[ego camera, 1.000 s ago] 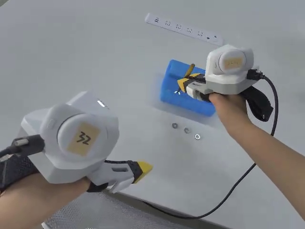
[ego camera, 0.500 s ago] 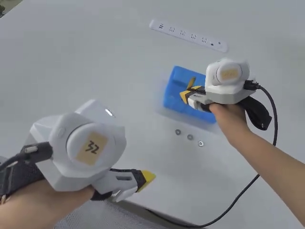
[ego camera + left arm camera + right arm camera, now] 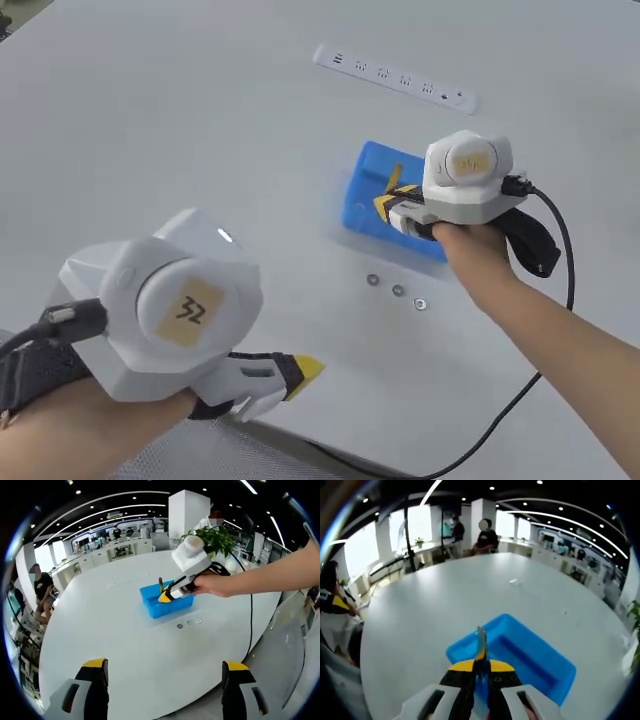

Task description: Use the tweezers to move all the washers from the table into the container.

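Observation:
Three small metal washers (image 3: 398,290) lie in a row on the white table, just in front of the blue container (image 3: 362,205). My right gripper (image 3: 388,203) hovers over the container's near side, shut on the tweezers (image 3: 392,178), whose tips point up and away over the container. In the right gripper view the tweezers (image 3: 480,642) stick out from the closed jaws above the blue container (image 3: 525,657). My left gripper (image 3: 285,385) stays at the table's near edge, open and holding nothing. The left gripper view shows the washers (image 3: 189,623), the container (image 3: 160,605) and the right gripper (image 3: 172,592) ahead.
A white power strip (image 3: 395,75) lies on the table beyond the container. A black cable (image 3: 520,385) trails from the right gripper across the table's near right. People stand at the far tables in the gripper views.
The head camera has shifted. My right gripper with the tweezers has edged slightly left over the container. The washers and my left gripper have stayed put.

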Available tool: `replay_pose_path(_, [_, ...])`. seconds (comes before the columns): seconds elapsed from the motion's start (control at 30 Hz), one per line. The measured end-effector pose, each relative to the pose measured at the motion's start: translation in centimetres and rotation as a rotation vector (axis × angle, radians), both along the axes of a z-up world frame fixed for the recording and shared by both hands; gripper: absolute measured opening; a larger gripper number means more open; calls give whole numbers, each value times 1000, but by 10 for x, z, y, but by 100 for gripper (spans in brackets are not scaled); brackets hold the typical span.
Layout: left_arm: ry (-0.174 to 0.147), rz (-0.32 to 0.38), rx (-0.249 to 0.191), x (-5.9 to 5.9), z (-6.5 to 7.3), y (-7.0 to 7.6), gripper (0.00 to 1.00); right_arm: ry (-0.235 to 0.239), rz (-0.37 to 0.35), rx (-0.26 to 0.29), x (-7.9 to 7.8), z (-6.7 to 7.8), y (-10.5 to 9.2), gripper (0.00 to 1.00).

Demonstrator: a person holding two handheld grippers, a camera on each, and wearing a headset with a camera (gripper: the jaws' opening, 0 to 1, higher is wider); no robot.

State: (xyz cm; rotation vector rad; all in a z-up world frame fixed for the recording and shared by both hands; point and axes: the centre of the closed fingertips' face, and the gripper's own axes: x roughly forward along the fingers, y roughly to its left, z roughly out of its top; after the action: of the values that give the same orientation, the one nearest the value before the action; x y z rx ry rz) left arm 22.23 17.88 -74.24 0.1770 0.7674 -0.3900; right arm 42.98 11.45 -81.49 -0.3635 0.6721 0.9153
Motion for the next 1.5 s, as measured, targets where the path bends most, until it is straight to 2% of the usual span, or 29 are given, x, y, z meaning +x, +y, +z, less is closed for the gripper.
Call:
replay_pose_path(0.27, [-9, 6, 3, 0, 2, 2, 96, 7, -11, -7, -1, 2, -2, 5])
replay_pose_path(0.43, [-15, 5, 9, 0, 4, 2, 96, 23, -44, 14, 1, 2, -4, 5])
replay_pose_path(0.53, [-19, 7, 9, 1, 5, 2, 96, 23, -57, 49, 2, 12, -5, 5])
replay_pose_path(0.6, [-20, 5, 11, 2, 5, 2, 96, 10, -63, 64, 6, 20, -6, 5])
replay_pose_path(0.63, [-23, 4, 12, 3, 5, 2, 96, 2, -48, 70, 3, 29, -3, 5])
replay_pose_path(0.7, [-24, 3, 8, 3, 5, 0, 96, -7, -50, 83, 4, 33, -6, 5])
replay_pose_path(0.87, [-33, -8, 10, 5, 7, -3, 96, -36, -62, 134, 3, 56, -9, 5])
replay_pose_path(1.03, [-52, -6, 12, 8, 11, -2, 96, -54, -58, 177, -8, 75, -11, 5])
replay_pose_path(1.1, [-61, 1, -8, 9, 13, -3, 96, -65, -50, 190, -18, 83, -9, 5])
replay_pose_path(1.2, [-59, 0, -12, 10, 13, -3, 96, -65, -48, 213, -30, 90, -12, 5])
replay_pose_path(1.37, [-65, 1, -14, 12, 13, -3, 96, -77, -17, 194, -51, 91, -14, 5])
replay_pose_path(1.5, [-66, -4, -15, 11, 13, -4, 97, -68, -2, 171, -63, 83, -17, 5])
